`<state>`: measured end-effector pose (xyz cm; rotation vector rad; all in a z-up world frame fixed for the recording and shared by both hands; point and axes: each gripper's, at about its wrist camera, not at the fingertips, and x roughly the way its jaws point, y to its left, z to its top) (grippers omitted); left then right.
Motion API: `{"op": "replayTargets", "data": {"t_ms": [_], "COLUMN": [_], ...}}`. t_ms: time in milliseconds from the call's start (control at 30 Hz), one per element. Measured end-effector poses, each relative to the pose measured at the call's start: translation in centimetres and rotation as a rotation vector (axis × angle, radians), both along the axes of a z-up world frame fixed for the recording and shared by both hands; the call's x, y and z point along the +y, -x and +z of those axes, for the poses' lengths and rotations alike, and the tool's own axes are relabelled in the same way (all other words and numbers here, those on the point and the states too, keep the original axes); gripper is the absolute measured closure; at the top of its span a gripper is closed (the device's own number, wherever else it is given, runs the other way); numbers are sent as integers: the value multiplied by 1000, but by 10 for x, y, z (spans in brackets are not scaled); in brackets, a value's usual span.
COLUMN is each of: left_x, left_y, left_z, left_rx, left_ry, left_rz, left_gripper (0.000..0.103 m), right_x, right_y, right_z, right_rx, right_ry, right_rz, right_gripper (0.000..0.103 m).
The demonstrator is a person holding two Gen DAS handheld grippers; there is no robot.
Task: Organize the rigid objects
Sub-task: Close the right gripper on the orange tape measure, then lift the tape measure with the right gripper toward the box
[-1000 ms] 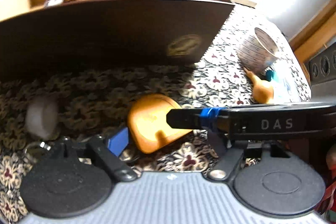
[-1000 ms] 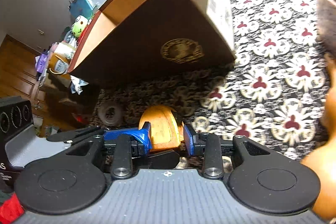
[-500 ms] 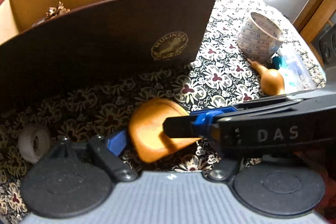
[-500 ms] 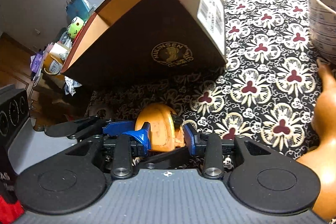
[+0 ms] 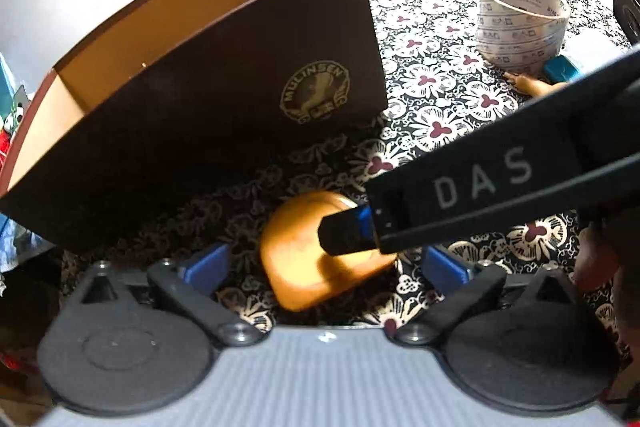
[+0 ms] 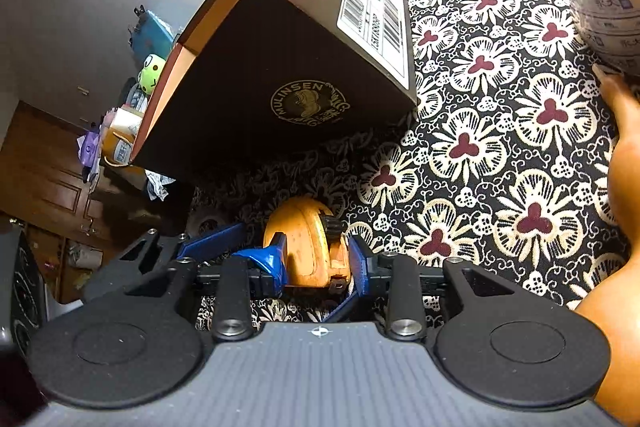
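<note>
Floral black-and-cream cloth point(image 6: 480, 155) covers the table. Brown open-topped box point(image 5: 224, 115), gold MULINSEN crest on its front and a white barcode label point(image 6: 372, 11) on its end wall, stands on the cloth. Orange tape measure point(image 6: 308, 247), the task's item, sits just in front of the box, gripped between the blue pads point(image 6: 268, 263) of the right gripper point(image 6: 316, 263), whose jaws are closed narrow against its sides; whether it rests on the cloth or is raised cannot be told. Left gripper point(image 5: 324, 263) has its jaws spread wide, one blue pad on either side of the tape measure without touching it. Tape roll point(image 5: 520, 23), printed white, stands to the right, well apart from the box. Wooden gourd point(image 6: 616, 211) lies near the roll. Small blue item point(image 5: 562, 69) lies just beside both. Green plush toy point(image 6: 152, 73) sits amid clutter beyond the table.
</note>
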<state>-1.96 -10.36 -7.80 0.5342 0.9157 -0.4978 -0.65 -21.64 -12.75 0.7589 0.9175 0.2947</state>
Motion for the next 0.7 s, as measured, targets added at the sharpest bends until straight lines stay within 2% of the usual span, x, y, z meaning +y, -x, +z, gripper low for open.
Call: {"op": "replayTargets", "data": {"t_ms": [200,267,400,500,600,700], "left_x": [18,21,29,31,34,33], "left_y": [-13,-14,-18,-15,-15,-12], "left_z": [1,1,1,1,4,4], "left_rx": [98,133,159,157,164,164], "left_ry": [94,146,201,212,224,214], "left_rz": [41,47,66,63,68,55], "left_gripper": [5,17,27,33,39,40], "right_x": [15,20,32,41,42,41], "right_y": [-5,-7,-12,-13,-14,-11], "right_z": [10,12,15,17,16,16], "right_rx": [-25,-28,-41,-57,-60,-58], "right_ry": [88,110,171,225,233,235], "right_rz": [55,62,86,96,84,79], "right_gripper": [83,82,83,83,85,85]}}
